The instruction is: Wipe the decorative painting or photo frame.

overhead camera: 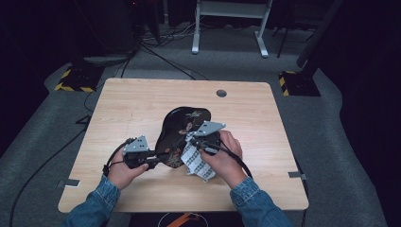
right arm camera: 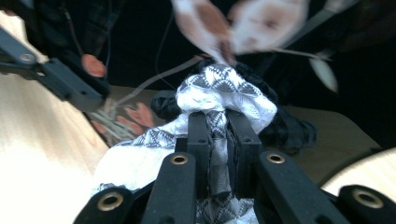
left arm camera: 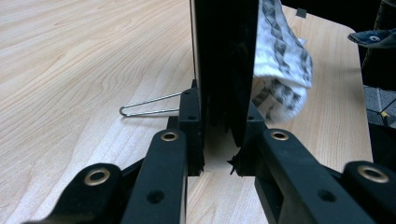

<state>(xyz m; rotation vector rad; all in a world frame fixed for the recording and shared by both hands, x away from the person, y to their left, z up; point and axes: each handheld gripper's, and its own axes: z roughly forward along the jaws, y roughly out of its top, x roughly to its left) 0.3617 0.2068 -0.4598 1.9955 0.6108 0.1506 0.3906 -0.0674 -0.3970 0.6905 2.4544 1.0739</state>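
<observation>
A black lacquered tray [overhead camera: 182,125] with a flower design stands tilted on its edge at the middle of the wooden table [overhead camera: 132,99]. My left gripper [overhead camera: 158,161] is shut on the tray's near-left rim. In the left gripper view the tray [left arm camera: 224,60] rises upright between the left gripper's [left arm camera: 219,135] closed jaws. A white cloth with a dark pattern [overhead camera: 196,163] lies against the tray's right side. My right gripper [overhead camera: 196,142] is shut on it. In the right gripper view the cloth [right arm camera: 219,93] is bunched between the right gripper's [right arm camera: 218,130] jaws and pressed on the painted tray face [right arm camera: 135,116].
A thin bent wire loop [left arm camera: 149,105] lies on the table just left of the tray's rim. A round cable hole [overhead camera: 221,93] sits near the table's far edge. Beyond the table are a white desk frame [overhead camera: 229,28] and striped floor bases [overhead camera: 75,80].
</observation>
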